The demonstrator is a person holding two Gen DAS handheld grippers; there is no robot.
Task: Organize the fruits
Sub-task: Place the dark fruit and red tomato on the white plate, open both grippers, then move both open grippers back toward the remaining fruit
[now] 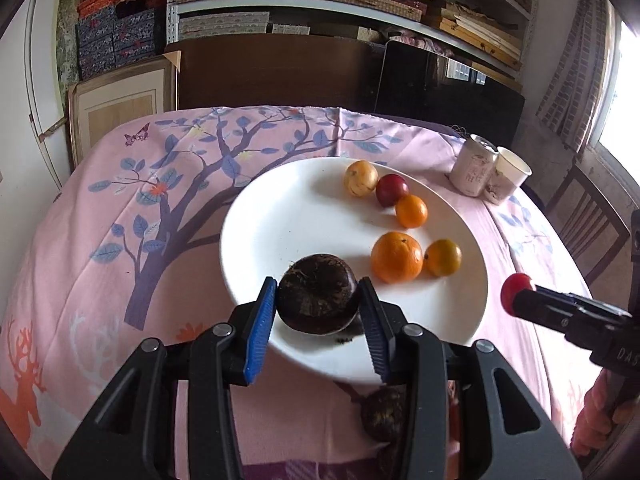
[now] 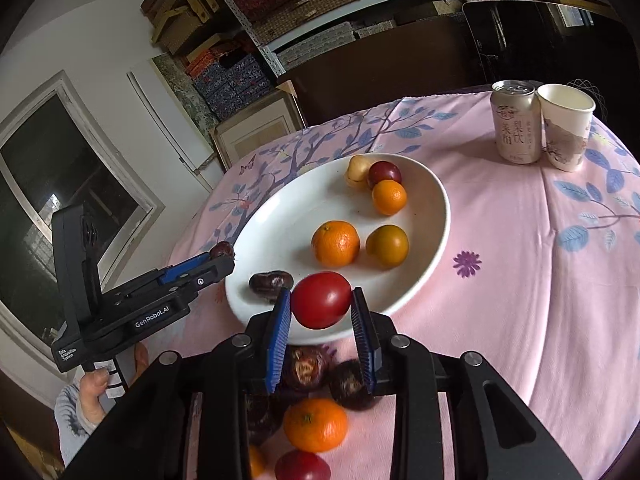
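A: What does the left hand-held gripper [image 1: 318, 304] carry?
B: A dark brown, rough, flattened round fruit, here called the chestnut [image 1: 318, 298], pinched between the blue ribbed pads above the near rim of the plate [image 1: 280, 216].

A: And the right hand-held gripper [image 2: 322, 304]?
B: Its pads are pinching a glossy red tomato [image 2: 322, 300], smooth and round, held over the plate's near edge.

A: What lies on the plate?
B: In the right wrist view: a large orange [image 2: 335, 243] at centre, a greenish-yellow citrus [image 2: 387, 245] just right of it, and at the far side a cluster of a small orange [image 2: 389, 197], a dark red plum [image 2: 385, 173] and a pale yellow fruit [image 2: 358, 169], touching one another. A dark fruit [image 2: 269, 281] rests at the near left rim.

A: Which fruits are off the plate?
B: Near the camera, on the pink cloth [image 2: 520, 240] over the worktop: another orange [image 2: 316, 424], two dark fruits and a red one, partly hidden by the gripper body.

A: Anything else?
B: A can [image 2: 516, 126] and a paper cup [image 2: 566, 126] stand touching at the far right.
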